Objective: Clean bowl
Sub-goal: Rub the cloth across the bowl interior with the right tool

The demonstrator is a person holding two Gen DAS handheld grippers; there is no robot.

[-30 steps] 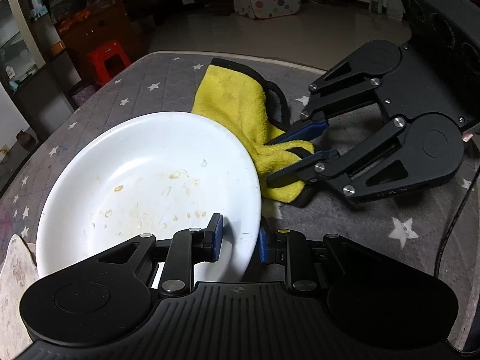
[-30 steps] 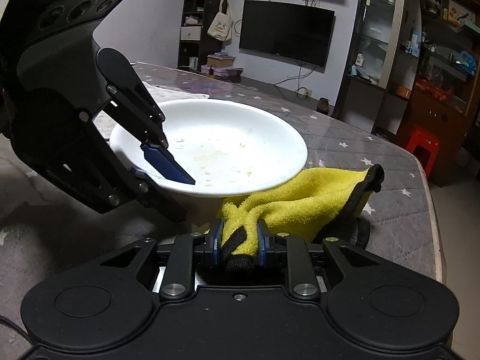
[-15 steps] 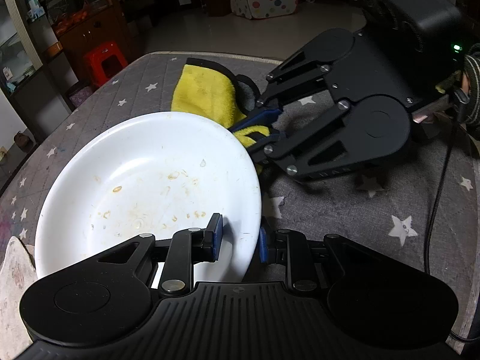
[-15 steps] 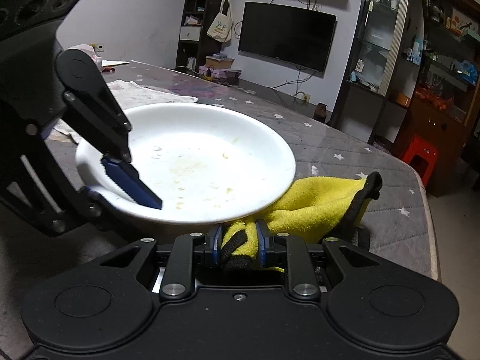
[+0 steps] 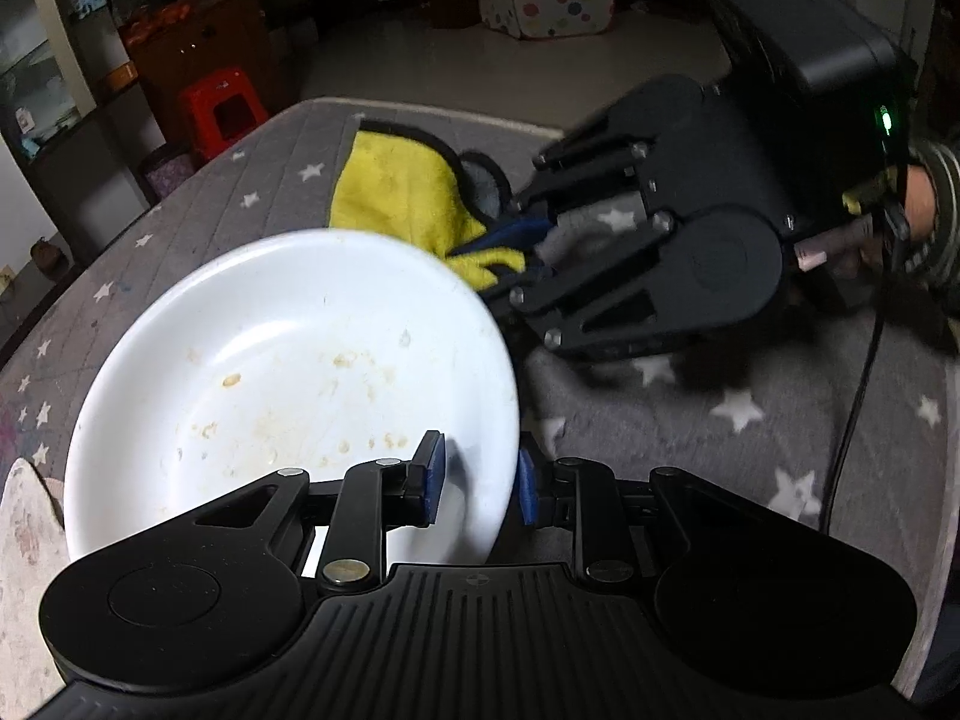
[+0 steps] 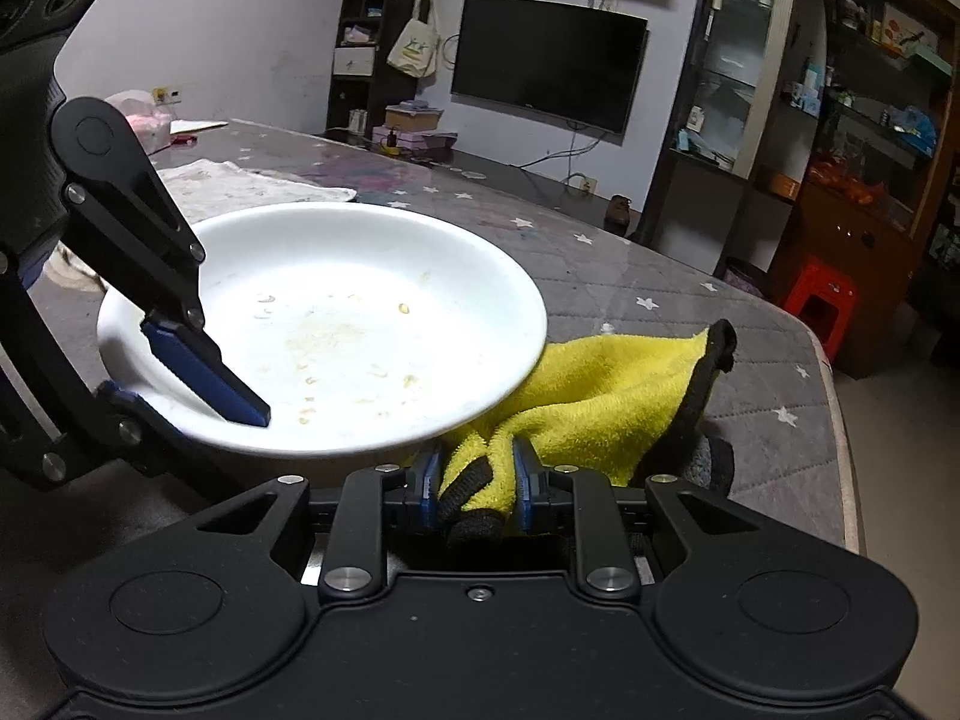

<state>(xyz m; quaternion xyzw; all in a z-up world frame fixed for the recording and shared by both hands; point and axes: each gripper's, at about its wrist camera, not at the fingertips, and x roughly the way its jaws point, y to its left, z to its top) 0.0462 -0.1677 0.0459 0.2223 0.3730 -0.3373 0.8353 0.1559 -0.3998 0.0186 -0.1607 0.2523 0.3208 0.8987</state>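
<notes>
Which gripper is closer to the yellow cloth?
Right. The right gripper is shut on the yellow cloth, pinching its near corner. The left gripper clamps the white bowl at its rim, apart from the cloth.

Right gripper [image 6: 471, 480] jaws pinch the yellow cloth [image 6: 606, 402] beside the bowl [image 6: 372, 276].

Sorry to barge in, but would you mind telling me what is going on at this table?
A person with a gripper in each hand is about to clean a dirty white bowl. The left gripper clamps the bowl's rim and holds it tilted above the grey star-patterned table. The right gripper grips a yellow cloth just below the bowl's edge. Food specks remain inside the bowl; the cloth is not yet on them.
</notes>
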